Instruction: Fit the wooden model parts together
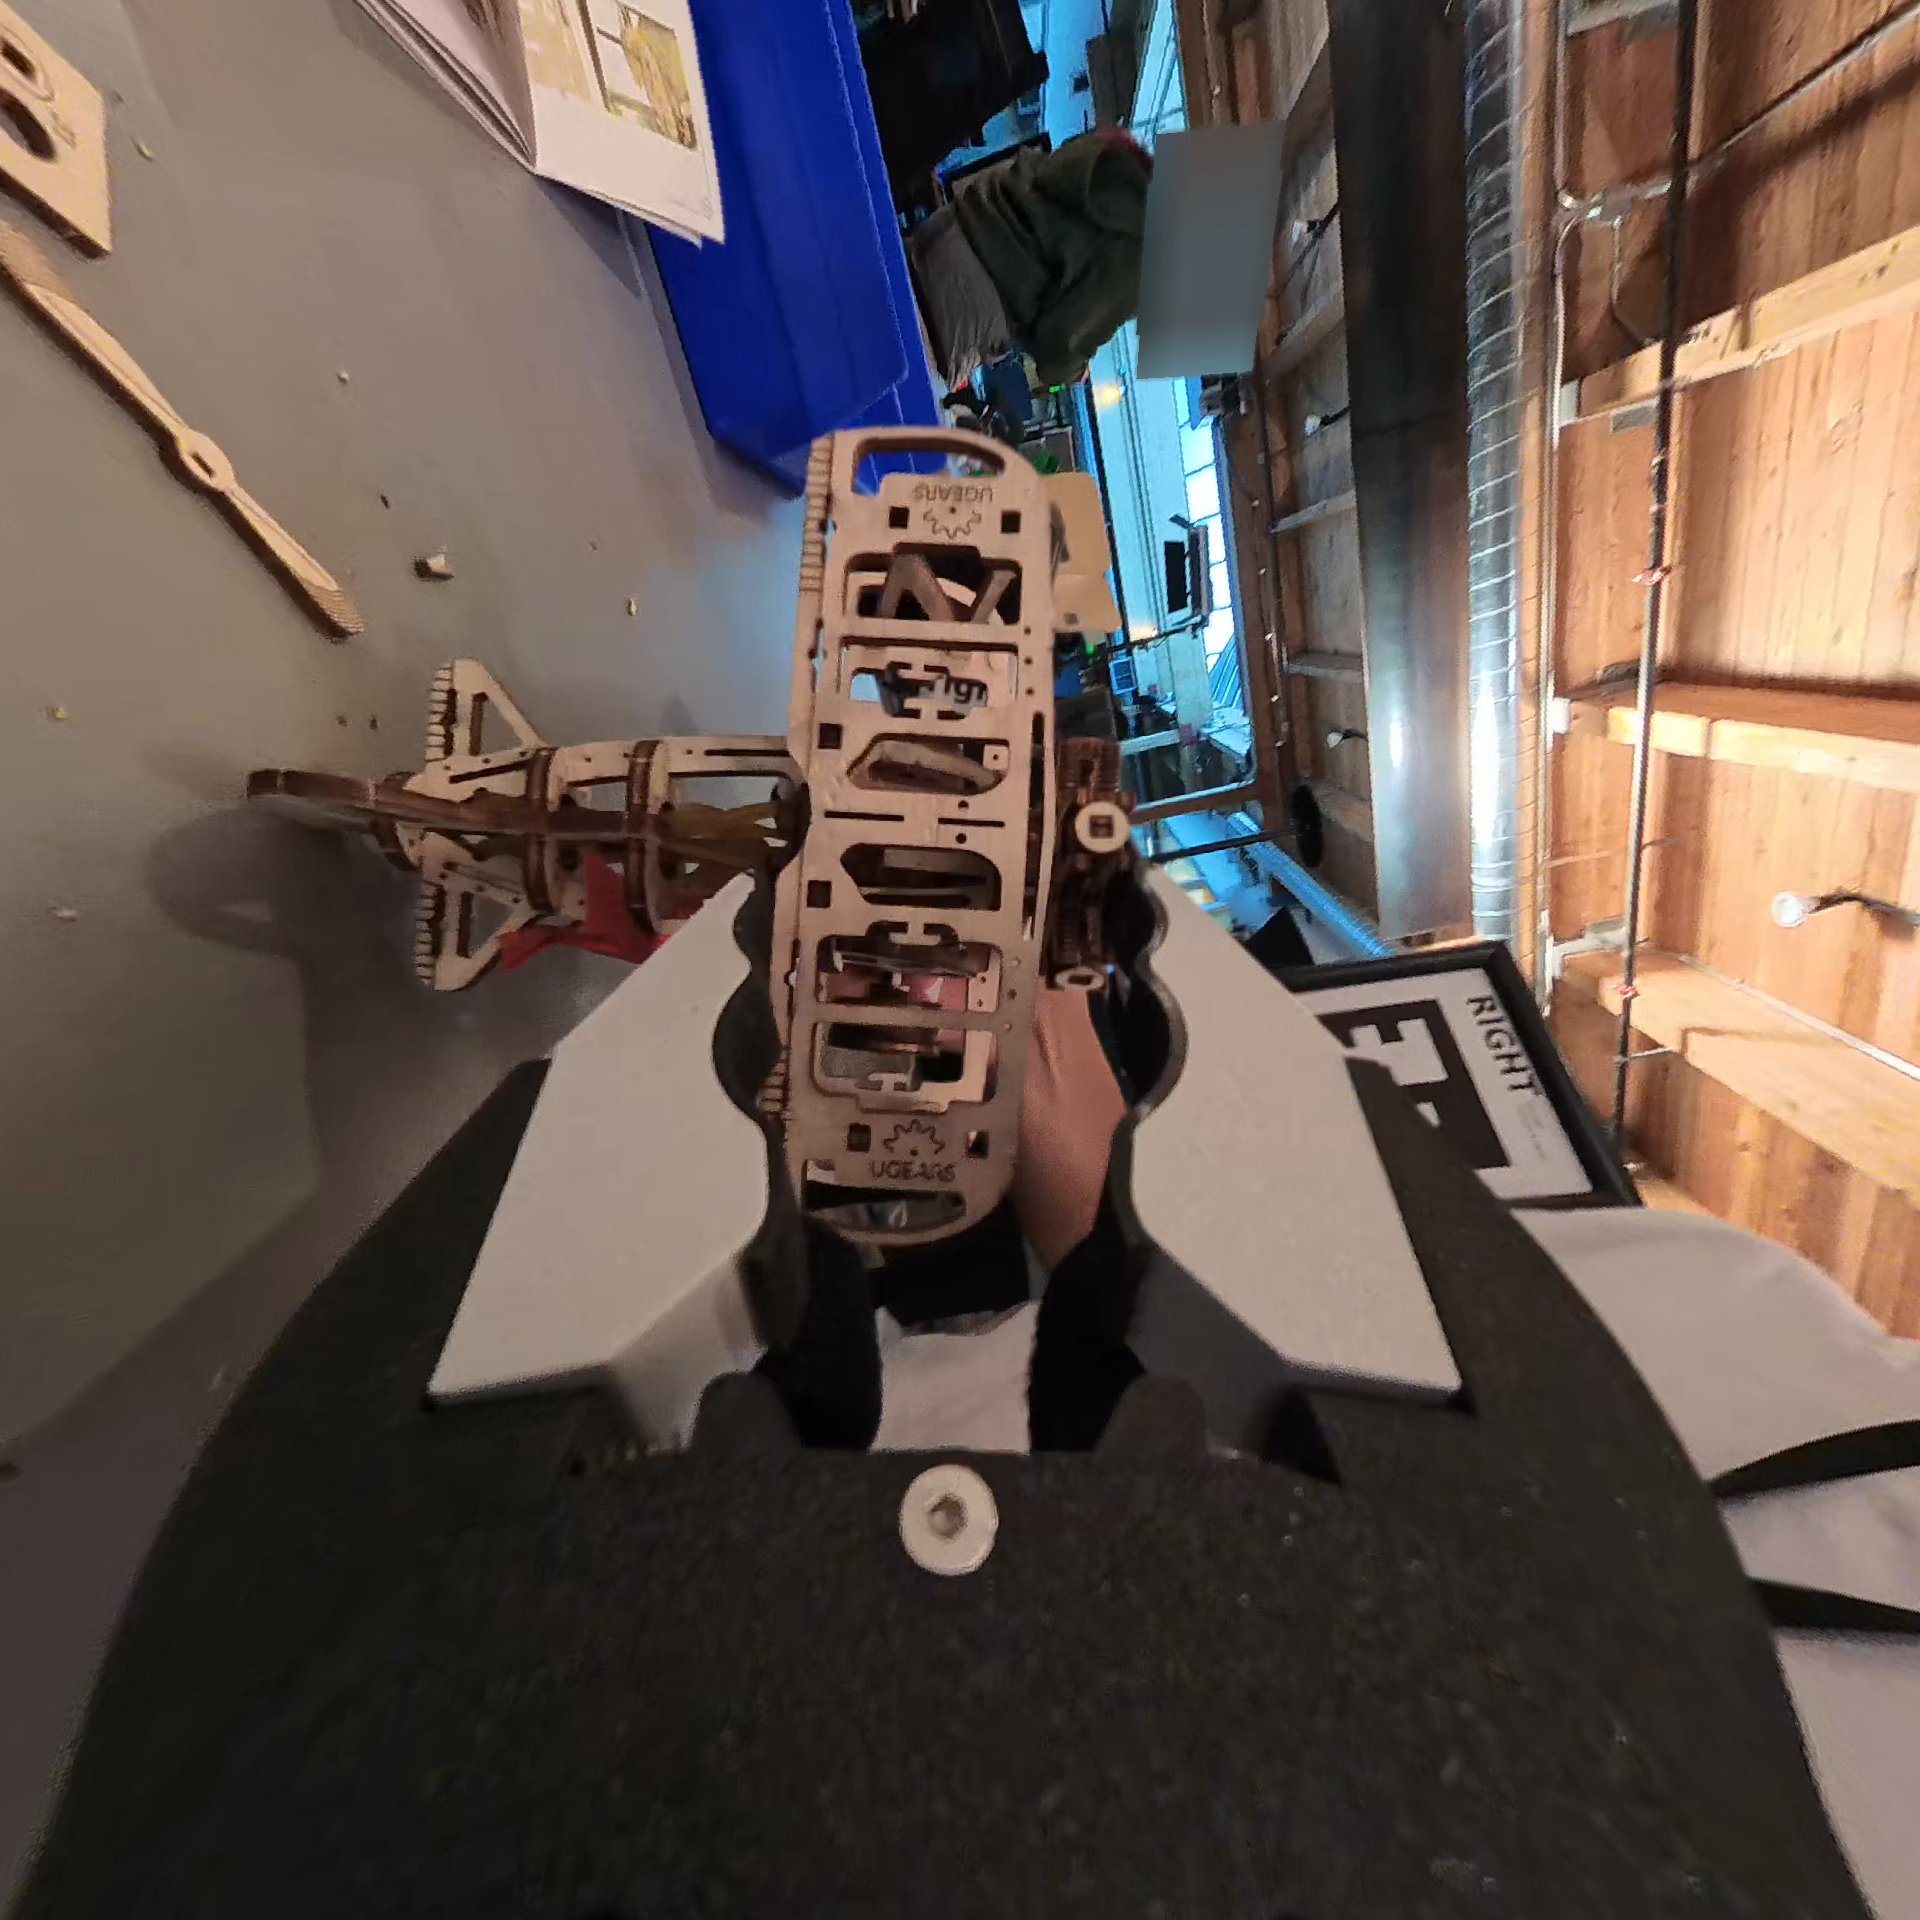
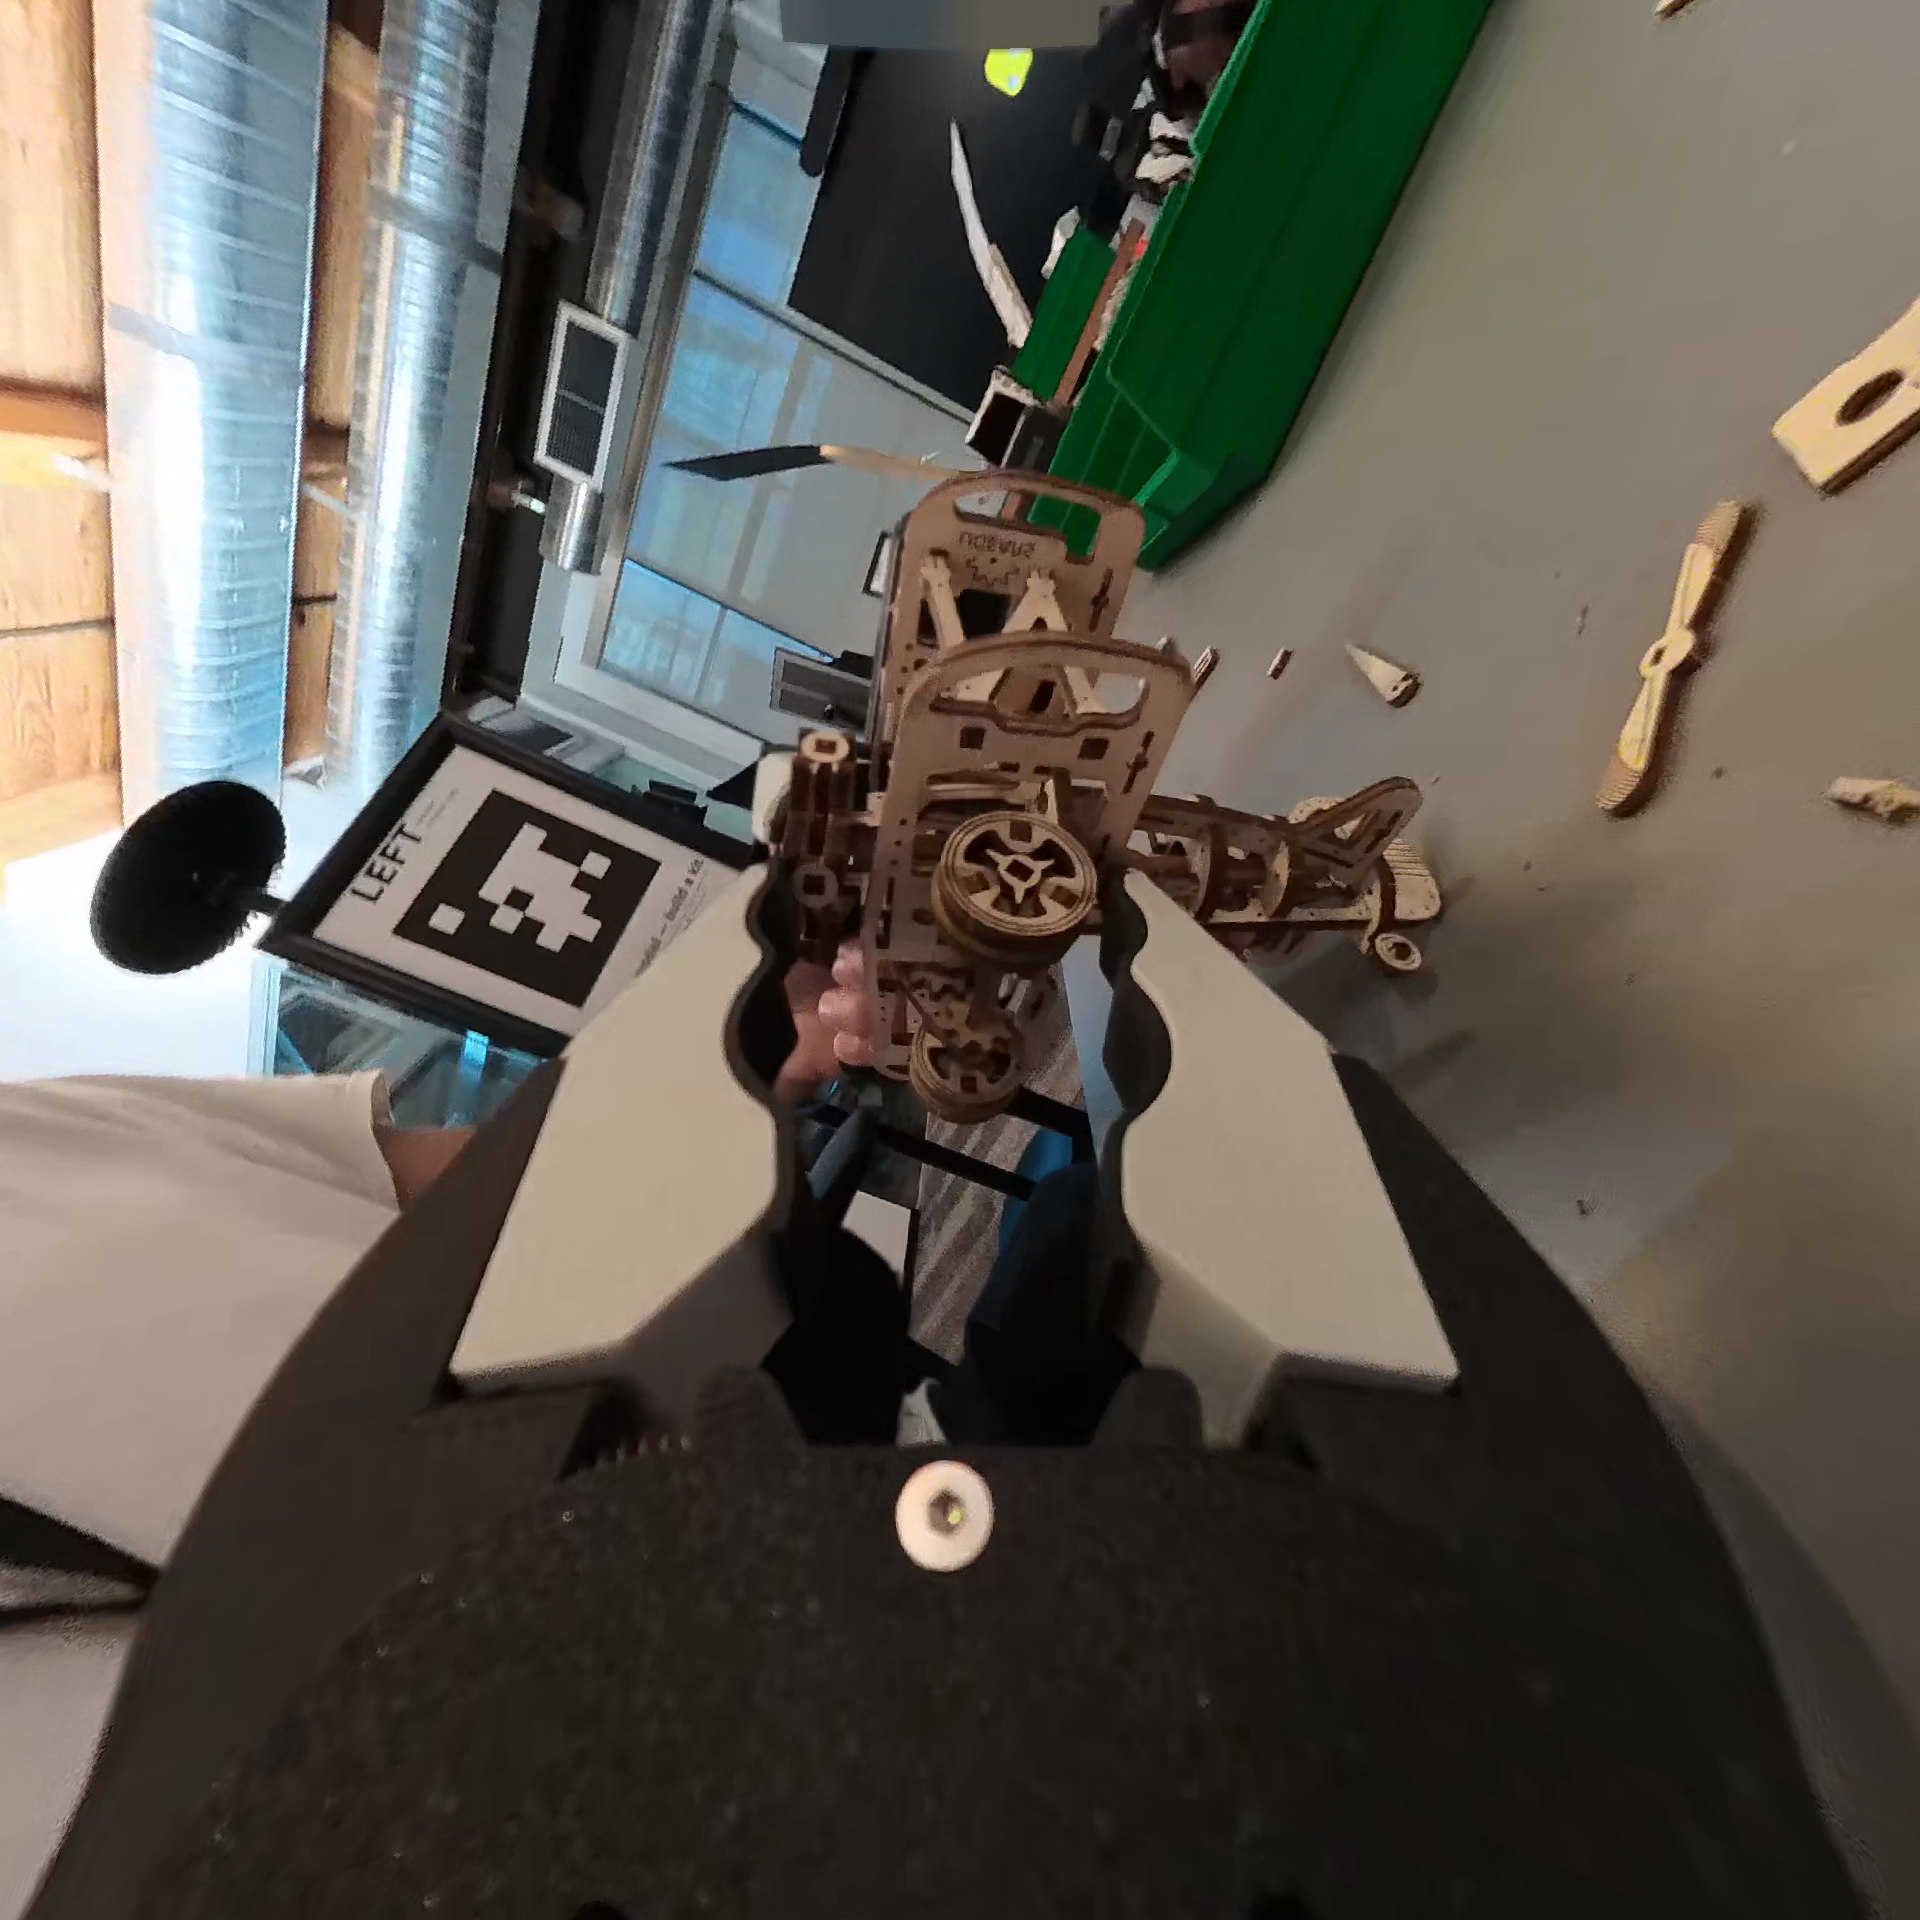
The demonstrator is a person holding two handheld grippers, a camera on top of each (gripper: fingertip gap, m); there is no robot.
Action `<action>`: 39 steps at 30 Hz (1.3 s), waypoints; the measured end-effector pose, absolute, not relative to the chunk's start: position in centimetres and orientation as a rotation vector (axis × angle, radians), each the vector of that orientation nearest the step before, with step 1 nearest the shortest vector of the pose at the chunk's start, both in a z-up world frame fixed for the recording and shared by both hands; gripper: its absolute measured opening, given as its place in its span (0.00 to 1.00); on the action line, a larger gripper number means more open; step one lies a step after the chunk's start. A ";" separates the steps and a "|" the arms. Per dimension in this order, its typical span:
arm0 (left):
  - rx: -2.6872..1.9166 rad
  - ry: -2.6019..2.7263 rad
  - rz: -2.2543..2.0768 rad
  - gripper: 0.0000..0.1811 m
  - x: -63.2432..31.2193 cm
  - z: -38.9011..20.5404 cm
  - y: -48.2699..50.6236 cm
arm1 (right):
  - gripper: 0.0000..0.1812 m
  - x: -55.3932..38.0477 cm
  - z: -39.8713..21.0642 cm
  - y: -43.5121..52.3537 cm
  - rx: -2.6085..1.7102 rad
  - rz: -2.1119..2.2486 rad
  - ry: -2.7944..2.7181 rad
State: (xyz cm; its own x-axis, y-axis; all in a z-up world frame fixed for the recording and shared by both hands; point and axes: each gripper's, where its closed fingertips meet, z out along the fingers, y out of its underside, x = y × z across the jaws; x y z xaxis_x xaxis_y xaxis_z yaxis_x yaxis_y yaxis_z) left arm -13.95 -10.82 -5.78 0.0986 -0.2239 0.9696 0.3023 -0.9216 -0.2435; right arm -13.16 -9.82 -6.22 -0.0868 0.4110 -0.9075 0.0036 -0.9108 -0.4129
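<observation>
A wooden model biplane [image 1: 914, 831] hangs between both grippers, its tail [image 1: 447, 821] pointing toward the grey table [image 1: 312, 416]. In the left wrist view my left gripper [image 1: 945, 914] is closed around the upper wing and nose, with its fingers [image 1: 665, 1091] pressing on both sides. In the right wrist view my right gripper [image 2: 940, 904] is closed around the plane's underside [image 2: 997, 831], by its two wheels [image 2: 1013, 878]. A loose wooden propeller [image 1: 177, 447] lies on the table and also shows in the right wrist view [image 2: 1673, 665].
A blue bin [image 1: 790, 229] and an open instruction booklet [image 1: 582, 94] lie at the table's far side. A green bin [image 2: 1247, 260] stands beyond the plane. A cut-out wooden sheet piece [image 2: 1860, 405], a small pointed part [image 2: 1382, 675] and wood scraps lie on the table.
</observation>
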 end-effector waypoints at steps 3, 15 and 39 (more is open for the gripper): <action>-1.966 -0.225 -1.932 0.34 -14.3 -5.5 -9.8 | 0.34 -13.6 -5.7 -8.6 -1.972 2.074 -0.326; -1.918 -0.535 -1.990 0.32 -15.4 -5.2 -7.6 | 0.37 -12.4 -5.1 -5.5 -2.014 1.791 -0.475; -1.808 -0.661 -2.049 0.34 -15.2 -5.1 -7.1 | 0.19 -15.6 -2.7 -6.9 -1.691 0.875 -1.206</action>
State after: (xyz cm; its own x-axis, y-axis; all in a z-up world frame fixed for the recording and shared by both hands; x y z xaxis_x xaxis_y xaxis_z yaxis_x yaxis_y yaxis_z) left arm -15.22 -7.06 -5.10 -0.1415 0.0580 0.9882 0.5303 -0.8385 0.1251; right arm -15.62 -6.87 -2.72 0.2868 0.9561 -0.0601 0.3538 -0.1639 -0.9208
